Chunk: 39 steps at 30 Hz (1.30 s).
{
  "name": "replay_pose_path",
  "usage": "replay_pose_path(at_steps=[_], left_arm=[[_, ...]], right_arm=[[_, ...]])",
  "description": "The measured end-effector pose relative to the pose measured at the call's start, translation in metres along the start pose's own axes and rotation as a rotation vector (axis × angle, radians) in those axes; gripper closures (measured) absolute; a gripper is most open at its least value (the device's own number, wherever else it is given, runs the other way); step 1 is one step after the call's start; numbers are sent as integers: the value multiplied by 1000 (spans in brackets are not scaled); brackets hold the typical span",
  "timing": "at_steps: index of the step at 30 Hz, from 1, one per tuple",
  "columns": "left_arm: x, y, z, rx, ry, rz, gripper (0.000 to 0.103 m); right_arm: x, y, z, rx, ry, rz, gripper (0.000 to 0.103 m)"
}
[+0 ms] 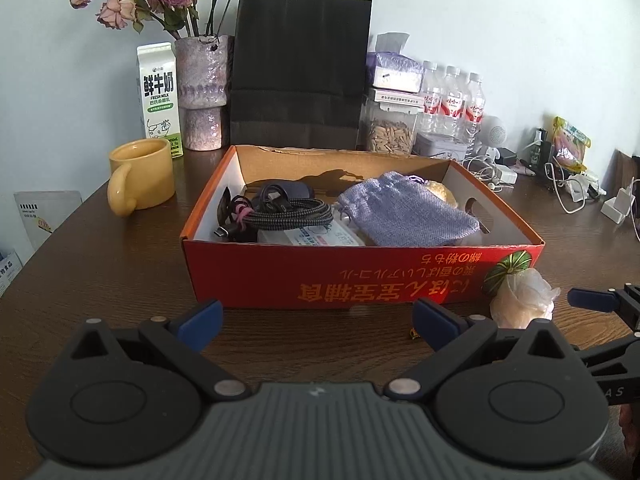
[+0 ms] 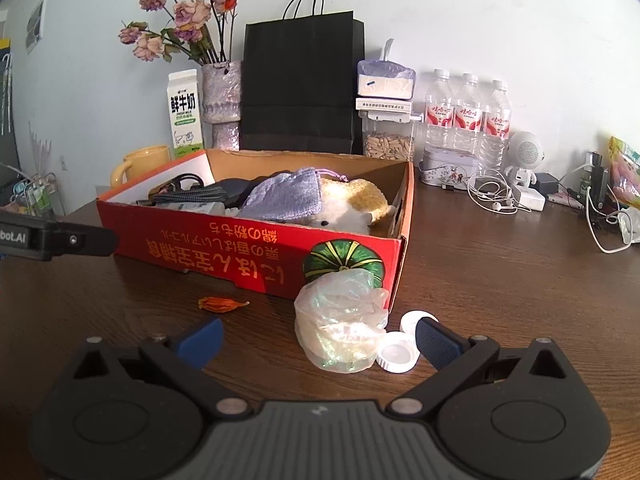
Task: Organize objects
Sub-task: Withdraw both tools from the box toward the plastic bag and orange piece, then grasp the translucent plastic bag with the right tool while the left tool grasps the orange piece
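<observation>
Both grippers hang low over the brown table (image 1: 100, 264), empty. Our left gripper (image 1: 316, 324) has its fingers spread wide, facing the near wall of the red cardboard box (image 1: 340, 276). Our right gripper (image 2: 318, 340) is likewise spread apart, with a crumpled plastic bag (image 2: 340, 324) and a white contact lens case (image 2: 400, 348) lying between its fingers, untouched. The bag rests against the box's near right corner. A dried orange petal (image 2: 222, 303) lies left of the bag. Inside the box we see coiled cables (image 1: 288, 210), a purple pouch (image 1: 404, 208) and a plush toy (image 2: 352, 204). A yellow mug (image 1: 140, 176) stands left of the box.
</observation>
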<state>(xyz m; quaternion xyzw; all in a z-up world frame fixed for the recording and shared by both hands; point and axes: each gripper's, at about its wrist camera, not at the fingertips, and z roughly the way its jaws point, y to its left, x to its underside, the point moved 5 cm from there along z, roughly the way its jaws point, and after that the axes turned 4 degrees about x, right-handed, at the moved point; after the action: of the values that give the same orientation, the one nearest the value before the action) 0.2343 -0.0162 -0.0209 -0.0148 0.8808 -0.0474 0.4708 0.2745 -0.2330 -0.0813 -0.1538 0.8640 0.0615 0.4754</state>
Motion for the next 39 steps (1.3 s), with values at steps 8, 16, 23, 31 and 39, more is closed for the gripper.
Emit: replay_pose_path(at_steps=[8,16,23,31,39], left_arm=[[1,-8,13,10,25,21,0],[5,-20,26,27,53,42,0],[13,-39,41,57,90,94,0],[17,-62,60,76,98,156,3],[21,-68,78,120,126,181,28]], right_arm=[[-6,-7,25,1,38,-11,12],[-2,-6,31,-80,23,18,63],[-3,-6,20,-72,-46,18,65],[-2,-9,9,-60,-99,34,65],[-2,-12,10,-60,-103,51,65]])
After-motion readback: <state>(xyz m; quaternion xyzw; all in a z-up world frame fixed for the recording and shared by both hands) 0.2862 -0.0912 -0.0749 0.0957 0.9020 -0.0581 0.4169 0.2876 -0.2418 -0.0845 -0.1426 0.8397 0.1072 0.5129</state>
